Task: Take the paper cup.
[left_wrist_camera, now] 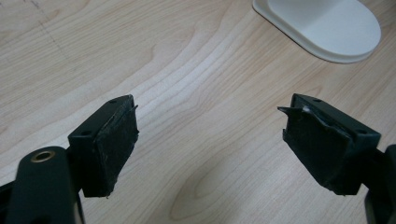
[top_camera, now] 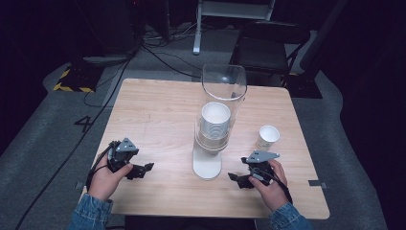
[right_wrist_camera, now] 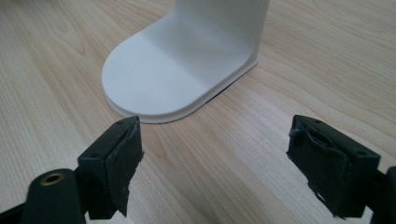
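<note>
From the high view I judge the work barely begun: one paper cup (top_camera: 268, 136) already stands alone toward the right edge of the tabletop (top_camera: 158, 110), while the stack of cups (top_camera: 215, 122) sits in the cup dispenser (top_camera: 213, 139) at the middle, under its clear tube. Pulling another cup is what remains, I'd say. My left gripper (top_camera: 143, 170) rests near the front-left corner and my right gripper (top_camera: 238, 178) near the front edge, either side of the dispenser's white base (top_camera: 207, 167), both apart from it.

In the left gripper view, the left gripper (left_wrist_camera: 210, 140) is spread wide over bare wood, holding nothing, with the base (left_wrist_camera: 327, 28) well ahead.

In the right gripper view, the right gripper (right_wrist_camera: 215, 161) is equally spread and empty, the base (right_wrist_camera: 177, 74) just ahead of its jaws, not touching.
</note>
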